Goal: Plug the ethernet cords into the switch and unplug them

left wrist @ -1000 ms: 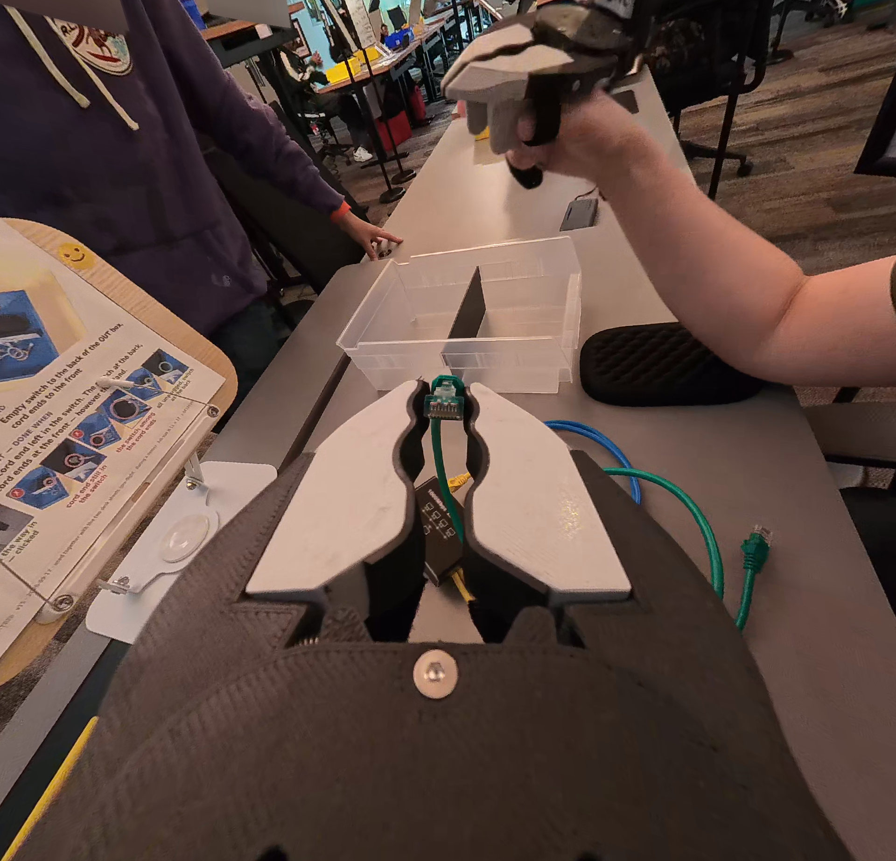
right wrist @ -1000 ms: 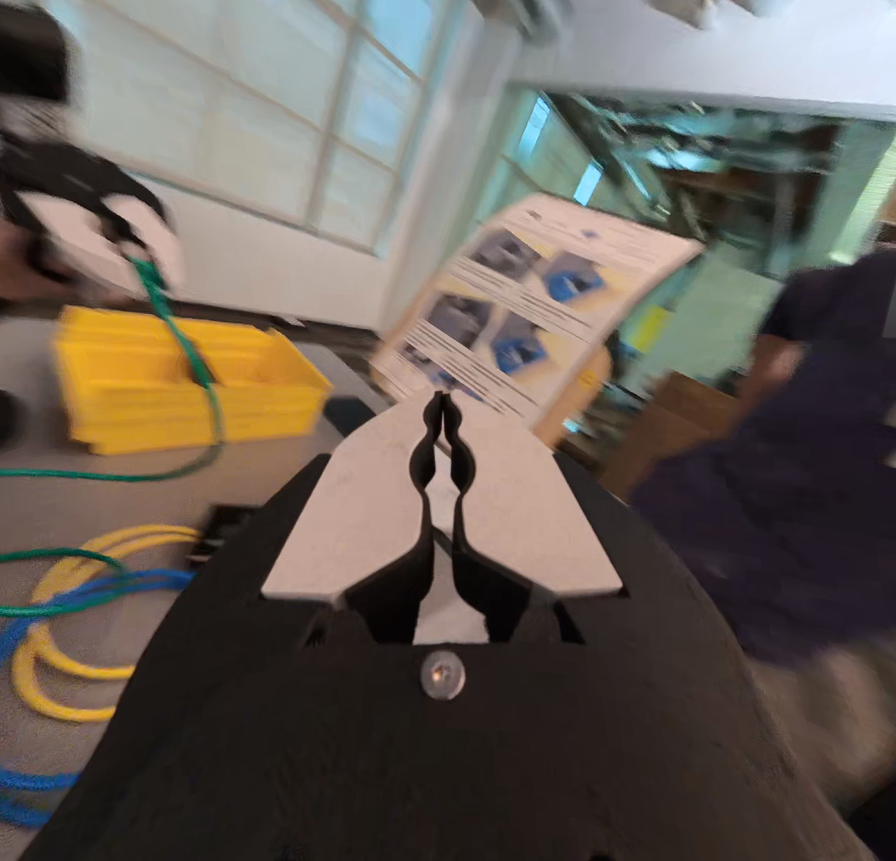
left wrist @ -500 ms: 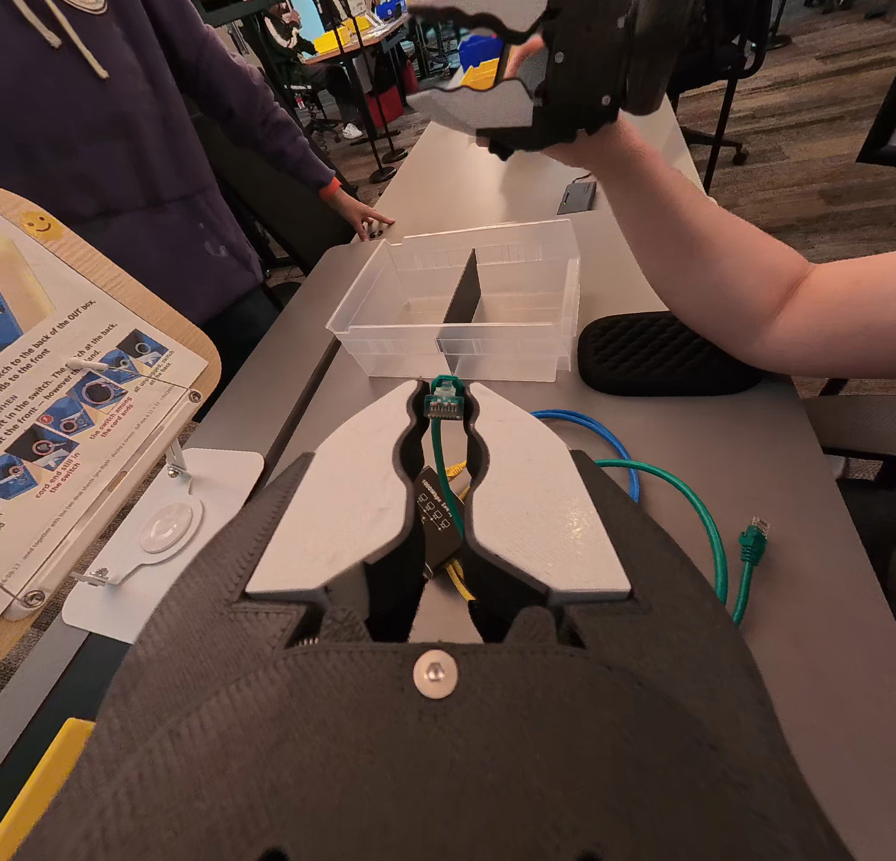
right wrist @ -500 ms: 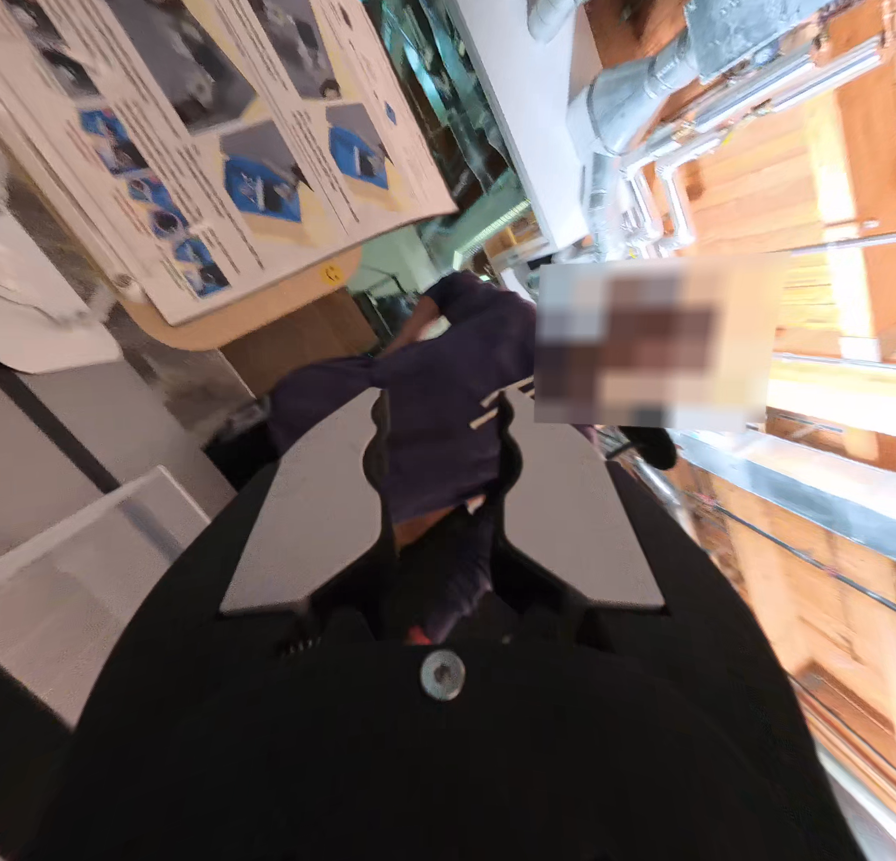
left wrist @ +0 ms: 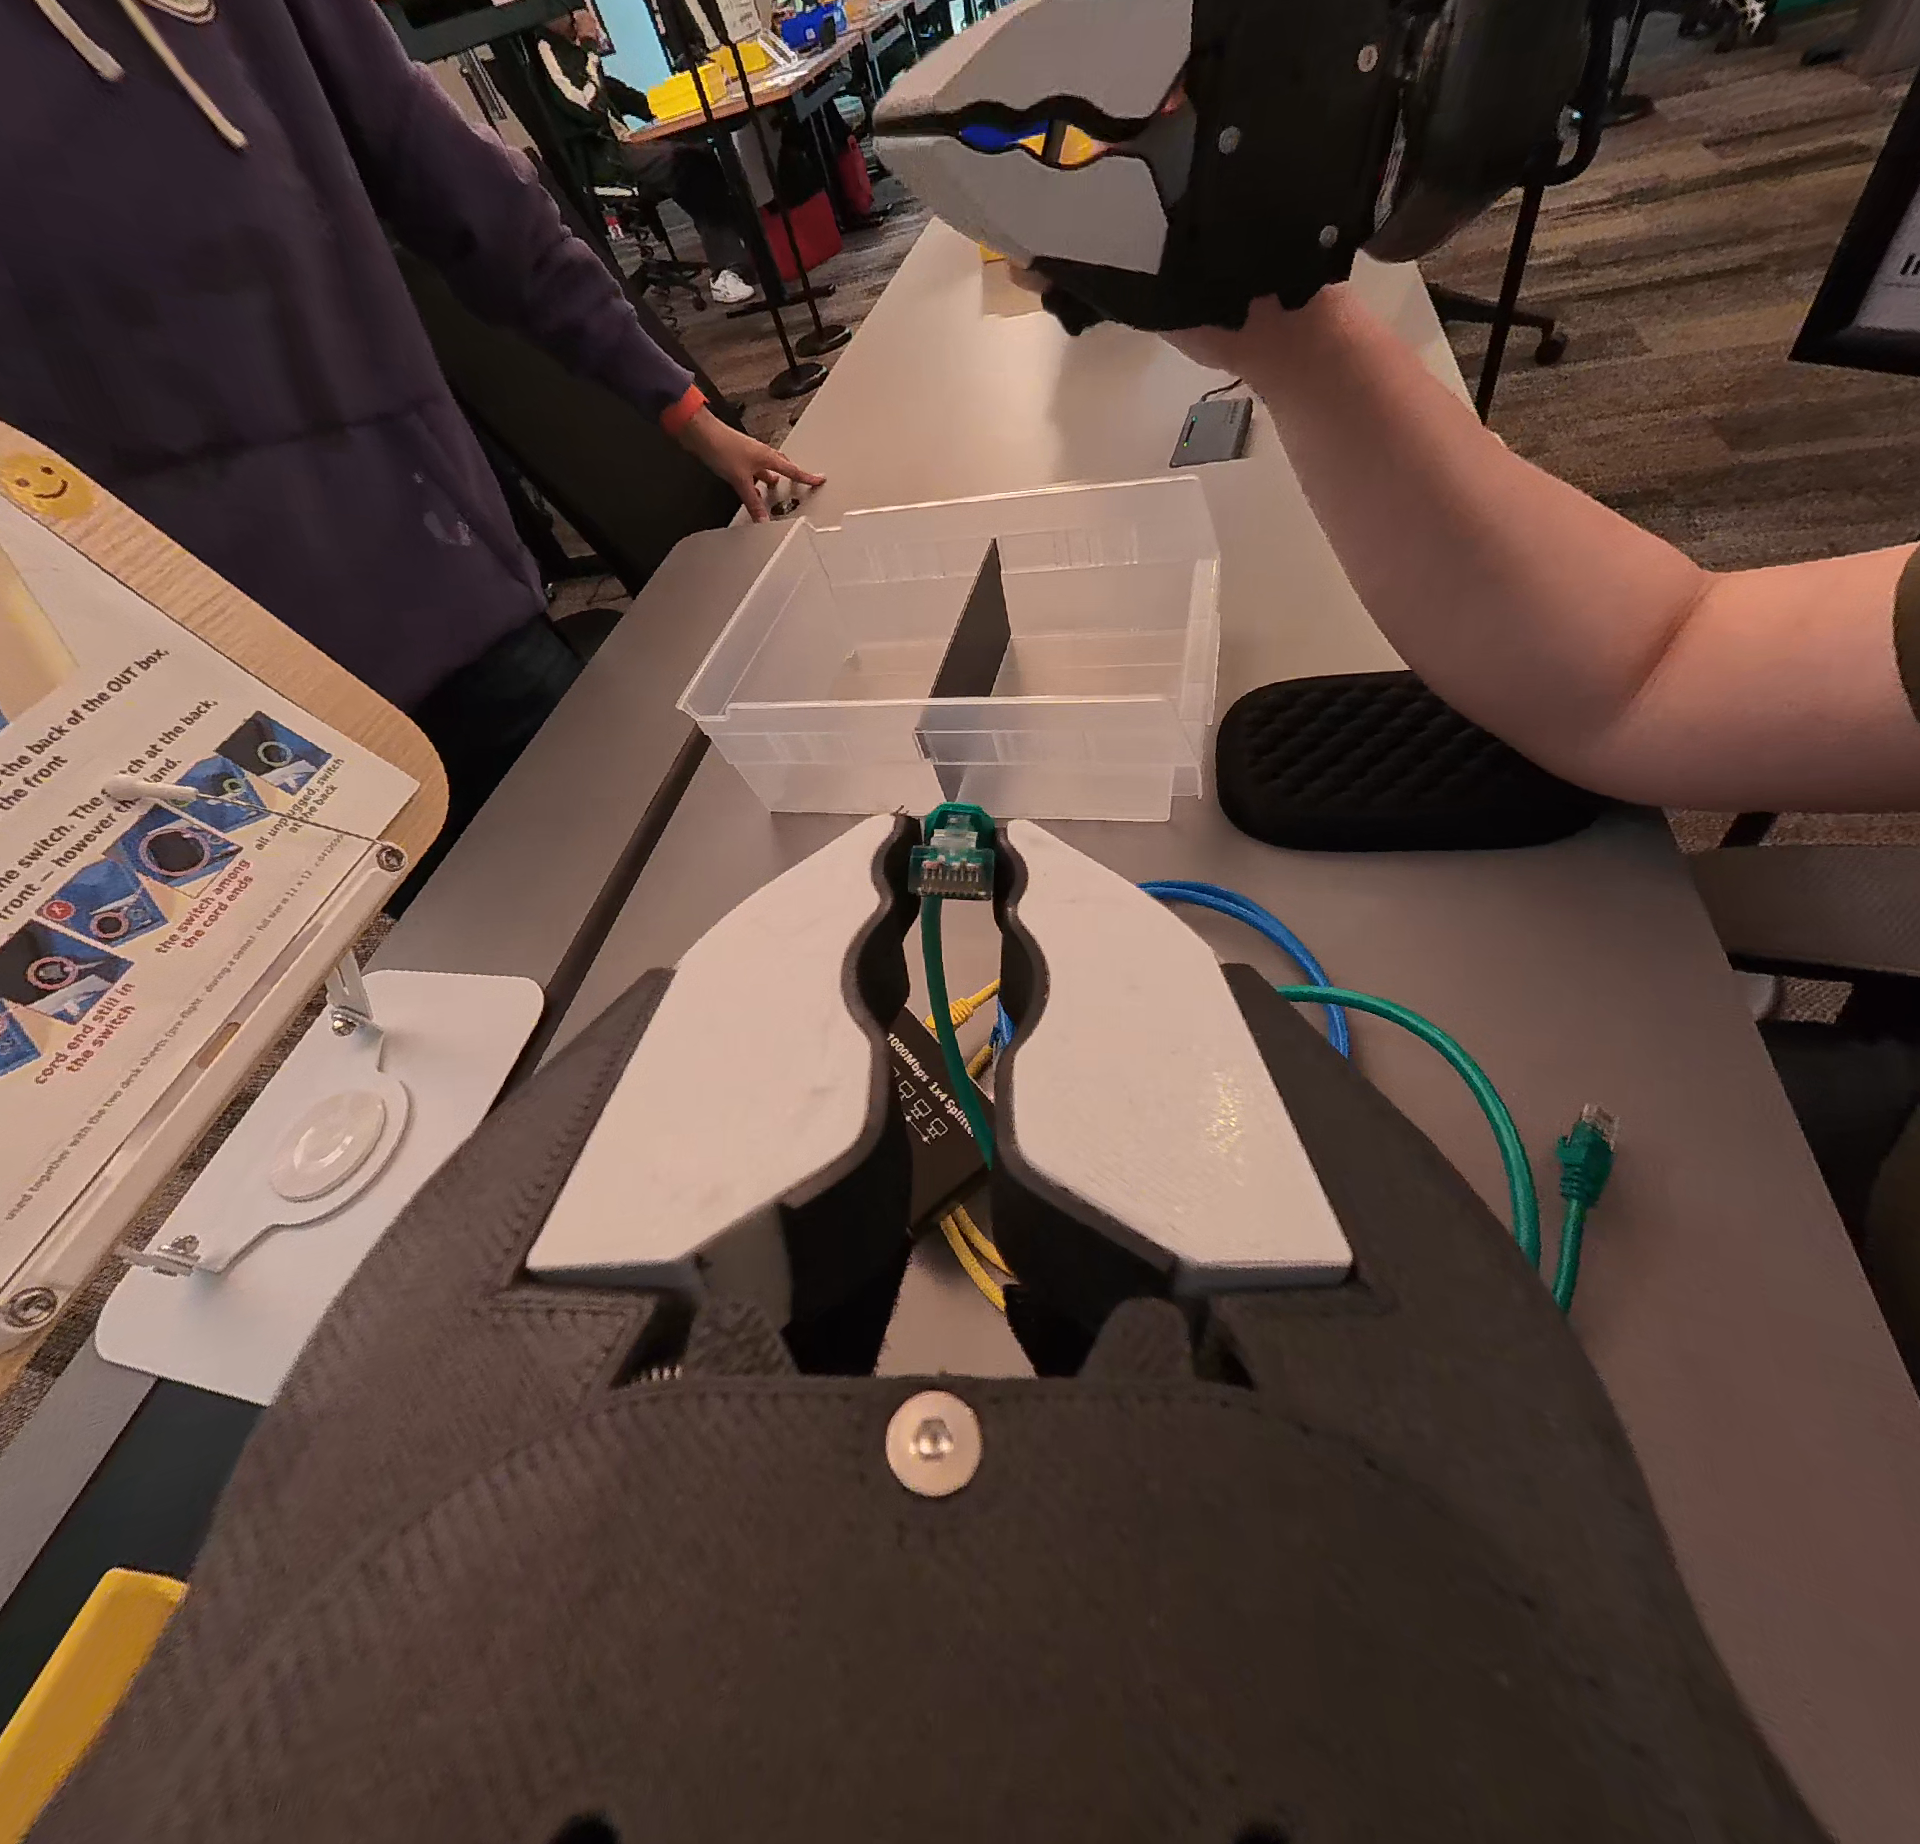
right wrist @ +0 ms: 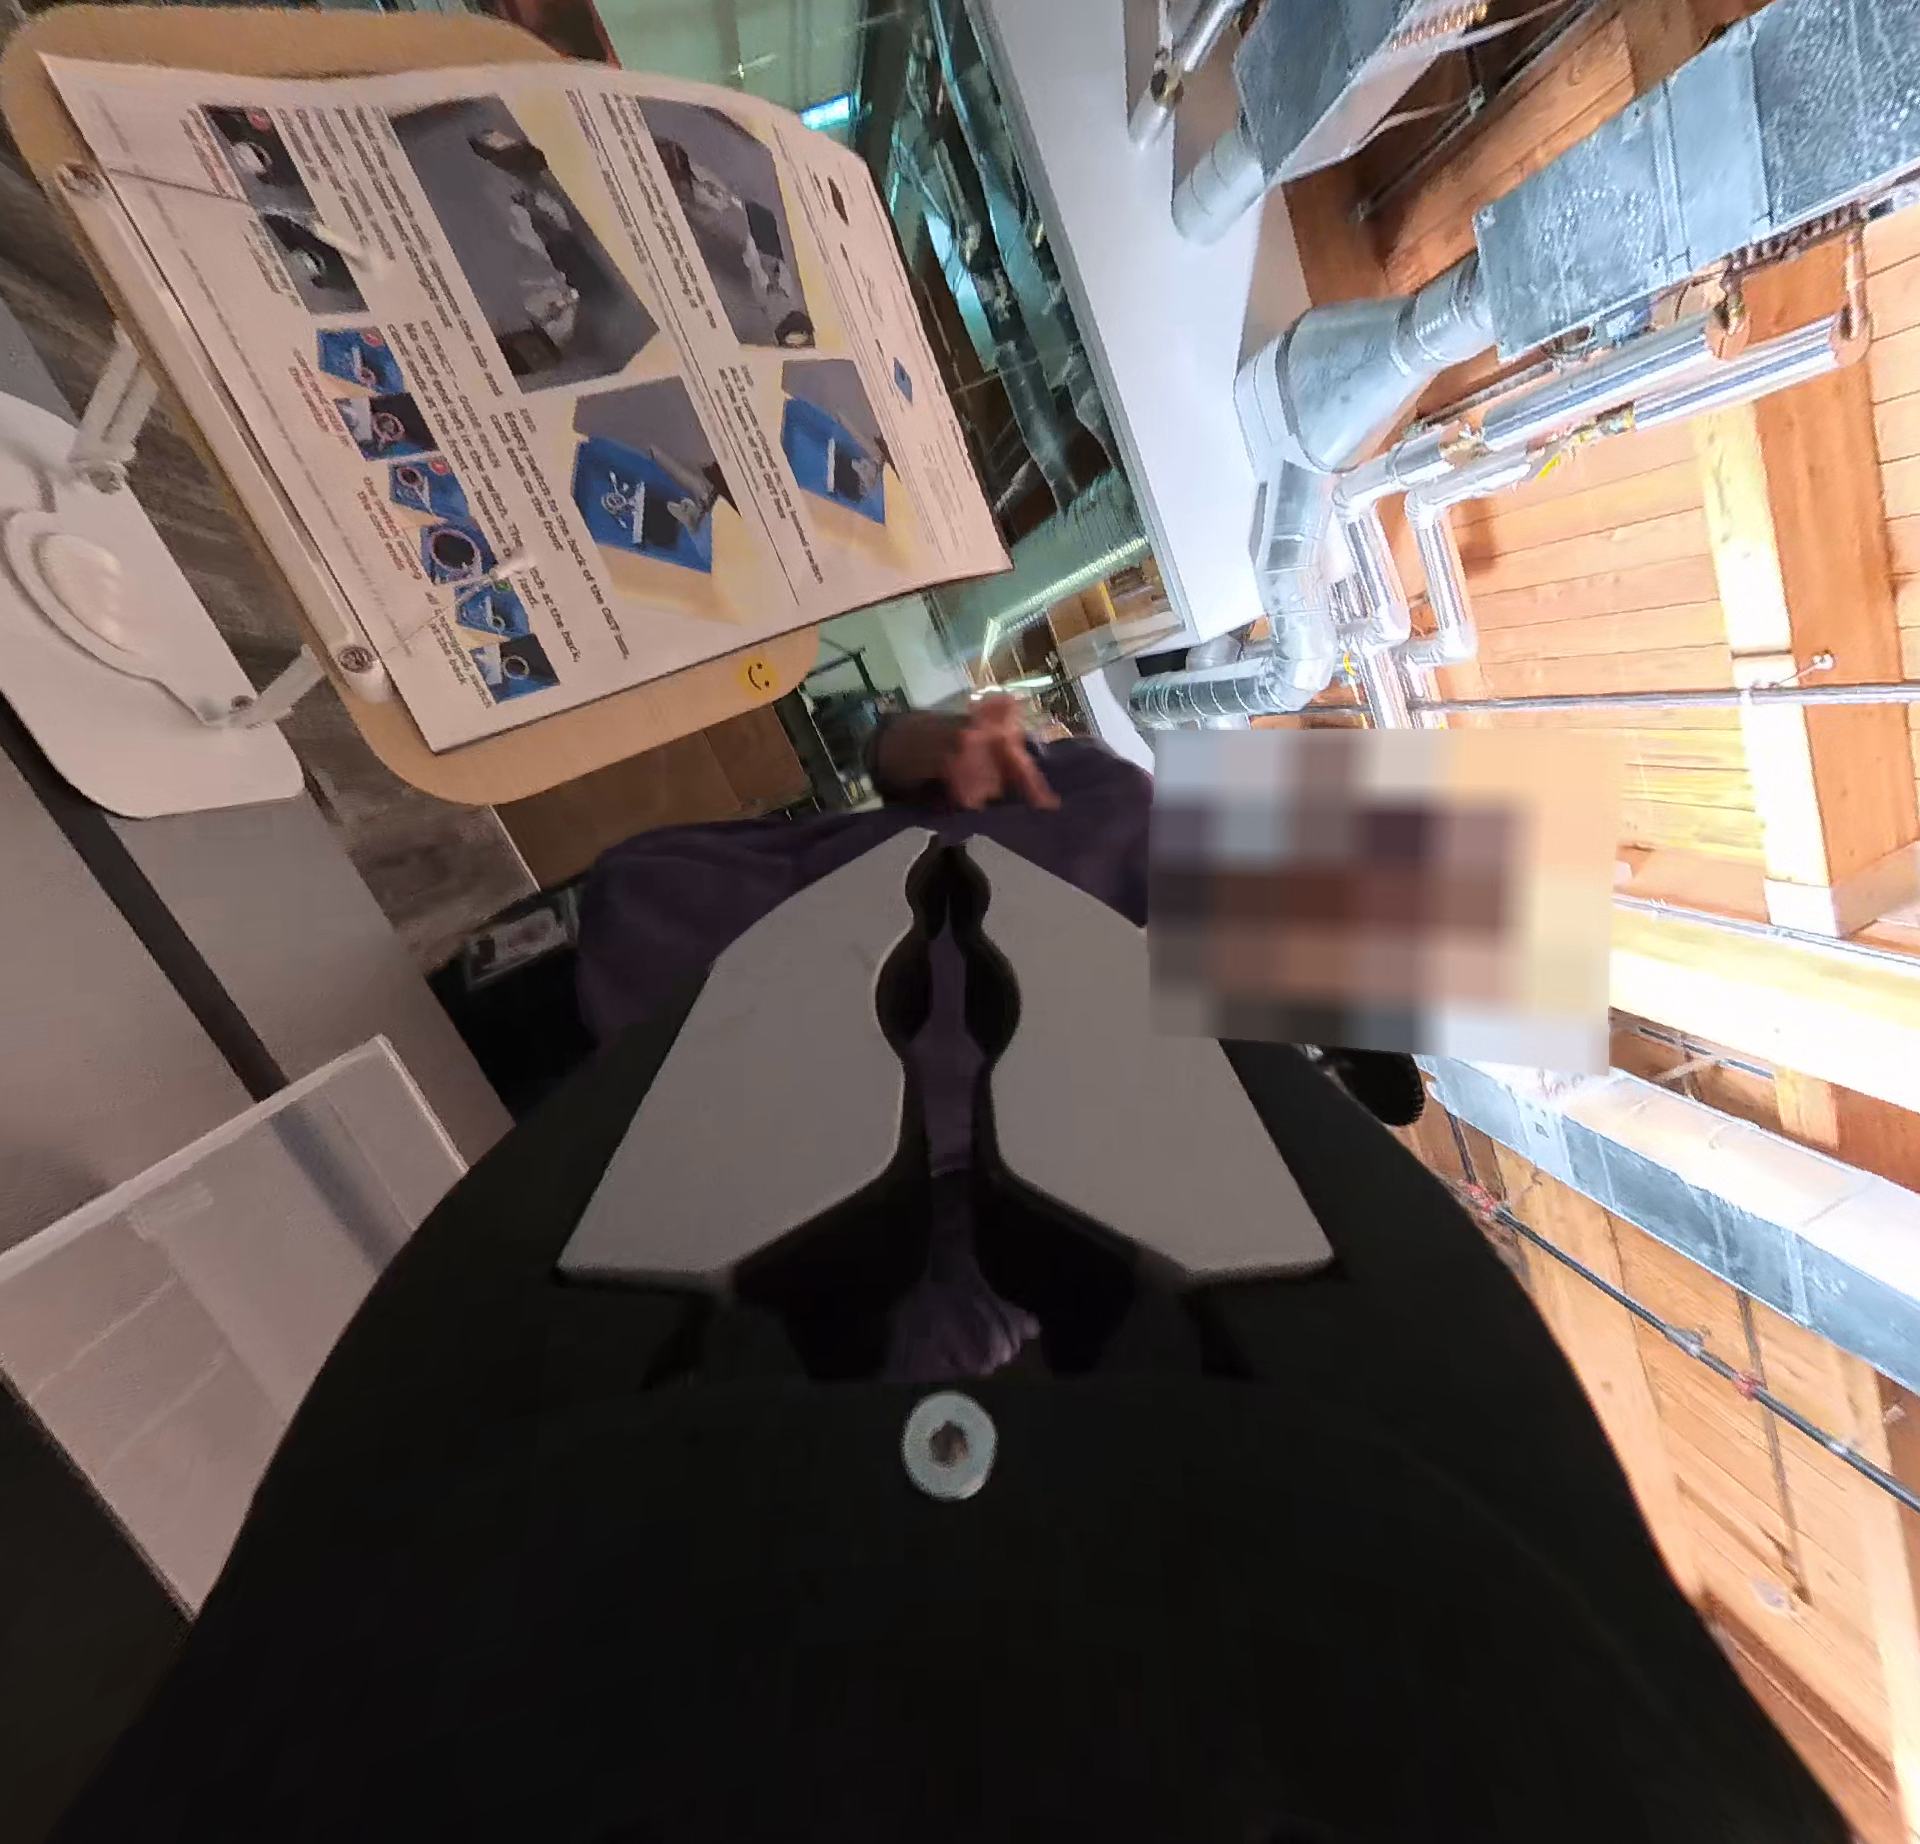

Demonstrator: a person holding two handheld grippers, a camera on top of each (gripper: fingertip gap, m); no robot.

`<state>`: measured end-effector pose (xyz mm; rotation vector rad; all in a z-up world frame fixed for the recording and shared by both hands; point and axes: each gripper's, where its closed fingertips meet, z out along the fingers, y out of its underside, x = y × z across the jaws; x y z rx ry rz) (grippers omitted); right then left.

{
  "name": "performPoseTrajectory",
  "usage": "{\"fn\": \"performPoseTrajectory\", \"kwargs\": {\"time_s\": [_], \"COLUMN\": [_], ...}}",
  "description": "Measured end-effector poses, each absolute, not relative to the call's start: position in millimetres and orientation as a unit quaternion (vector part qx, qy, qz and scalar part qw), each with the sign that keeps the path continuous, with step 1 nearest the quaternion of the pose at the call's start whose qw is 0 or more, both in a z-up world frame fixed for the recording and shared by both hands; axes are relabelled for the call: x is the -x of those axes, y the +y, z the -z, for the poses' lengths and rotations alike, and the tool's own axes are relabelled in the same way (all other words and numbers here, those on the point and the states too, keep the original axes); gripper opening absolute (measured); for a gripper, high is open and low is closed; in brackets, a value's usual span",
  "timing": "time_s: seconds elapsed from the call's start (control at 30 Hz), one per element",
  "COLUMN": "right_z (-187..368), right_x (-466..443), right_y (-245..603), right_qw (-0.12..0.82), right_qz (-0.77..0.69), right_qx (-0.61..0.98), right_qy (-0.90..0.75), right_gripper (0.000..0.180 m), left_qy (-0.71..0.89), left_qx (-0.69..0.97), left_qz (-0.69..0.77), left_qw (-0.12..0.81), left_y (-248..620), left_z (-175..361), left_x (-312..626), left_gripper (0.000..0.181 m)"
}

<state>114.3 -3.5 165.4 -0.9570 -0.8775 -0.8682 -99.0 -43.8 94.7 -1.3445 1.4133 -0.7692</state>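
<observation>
Since half a second ago the right gripper (left wrist: 914, 137) has drawn its fingers together from a wide gape until the tips nearly meet, and it has swung nearer the left wrist camera, raised well above the table (left wrist: 1538, 973); the left gripper (left wrist: 951, 838) has barely shifted.

Nearest in the left wrist view, the left gripper is clamped on the plug of the green ethernet cord (left wrist: 951, 859) at its fingertips. The plug's long axis runs along the fingers, its tip pointing forward and away from the camera toward the clear bin, with its row of contacts facing up. Its cable drops back down between the fingers. Under the fingers lies the small black switch (left wrist: 930, 1119) on the table, tilted, with a yellow cord (left wrist: 971, 1244) beside and beneath it. To the right a blue cord (left wrist: 1247, 911) loops on the table, and the green cord's other end (left wrist: 1584, 1160) lies free on the surface, plug pointing away.

Just past the fingertips stands a clear plastic bin (left wrist: 810, 641), split by a dark divider into two compartments; nothing shows in either. Right of it sits a black padded rest (left wrist: 1382, 755). At the left edge an instruction board (left wrist: 156, 859) leans on a white stand.

Farther off, the right gripper holds nothing and lies on its side; a person in a purple hoodie (left wrist: 260, 288) stands at the table's far left. The right wrist view (right wrist: 948, 849) looks rolled over toward that person, the board and the ceiling ducts, its tips nearly touching.
</observation>
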Motion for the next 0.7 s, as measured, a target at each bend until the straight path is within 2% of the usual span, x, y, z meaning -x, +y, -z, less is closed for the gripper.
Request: {"fn": "performPoseTrajectory", "kwargs": {"time_s": [0.27,0.4,0.47,0.53,0.57,0.63,0.7], "right_z": [-156.4,-150.6,-152.6,-167.6,-179.9,-206.0,-218.4], "right_x": [-119.8,-120.8,-111.5,-93.4,-80.8,-82.2,-107.0], "right_y": [6.1,18.1,21.2,11.1,-6.3,-44.4,-68.7], "right_qw": [0.723,0.767,0.799,0.809,0.787,0.703,0.612], "right_qz": [0.351,0.229,0.072,-0.167,-0.319,-0.574,-0.724], "right_qx": [0.446,0.478,0.499,0.489,0.45,0.334,0.213], "right_qy": [-0.395,-0.362,-0.328,-0.281,-0.276,-0.254,-0.238], "right_gripper": [0.0,0.0,0.002,0.018,0.029,0.029,0.023], "left_qy": [0.58,0.574,0.572,0.569,0.569,0.567,0.569], "left_qx": [0.553,0.554,0.555,0.557,0.557,0.556,0.552], "left_qz": [0.319,0.321,0.323,0.325,0.326,0.329,0.332], "left_qw": [0.506,0.51,0.51,0.511,0.51,0.51,0.511], "left_y": [-44.0,-41.2,-40.1,-38.5,-38.3,-38.9,-40.3], "left_z": [-98.8,-100.8,-101.3,-101.7,-102.0,-103.0,-104.3], "left_x": [101.4,103.4,104.3,105.4,106.0,107.0,107.6], "left_gripper": [0.013,0.013,0.013,0.013,0.013,0.013,0.013]}}
